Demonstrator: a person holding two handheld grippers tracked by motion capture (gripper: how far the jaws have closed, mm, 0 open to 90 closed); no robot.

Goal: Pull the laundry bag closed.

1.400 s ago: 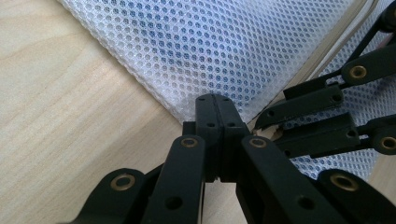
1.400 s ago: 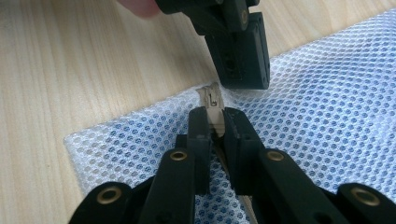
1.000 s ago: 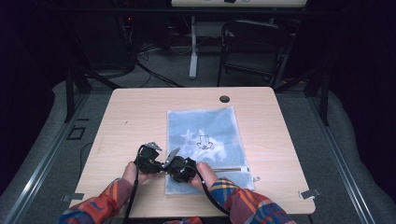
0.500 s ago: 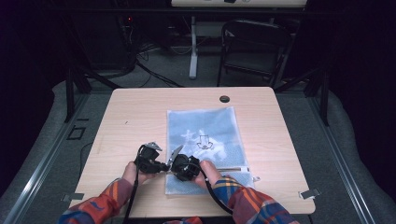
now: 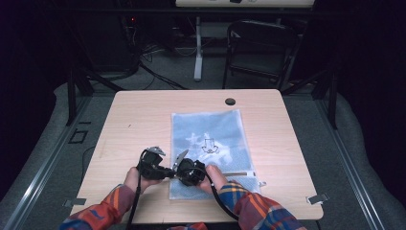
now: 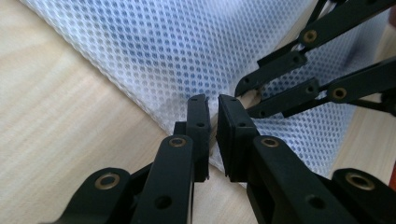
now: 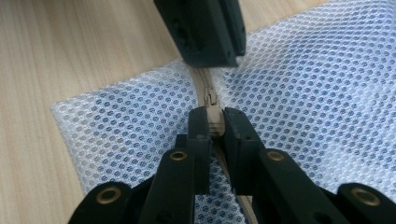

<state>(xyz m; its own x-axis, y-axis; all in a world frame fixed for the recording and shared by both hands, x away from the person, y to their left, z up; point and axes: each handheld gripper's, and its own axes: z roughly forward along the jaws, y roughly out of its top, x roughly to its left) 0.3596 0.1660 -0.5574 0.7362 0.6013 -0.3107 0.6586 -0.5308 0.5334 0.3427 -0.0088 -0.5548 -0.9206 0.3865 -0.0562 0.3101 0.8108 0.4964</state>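
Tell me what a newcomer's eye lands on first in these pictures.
The white mesh zipper bag lying flat mid-table, blue printed fabric showing through it. At its near left corner the two grippers meet tip to tip: the right gripper pinches the beige zipper pull, and the left gripper has just been opening at the bag's edge.

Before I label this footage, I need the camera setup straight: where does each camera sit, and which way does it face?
High view: above the person's side, looking forward and down on the table; both sleeves, hands and grippers show.
Left gripper view: rides the left gripper, facing the mesh bag; its jaws, slightly parted, have just been opening.
Right gripper view: rides the right gripper, clamped on the zipper pull.
Both gripper views share the bag and the opposite gripper.
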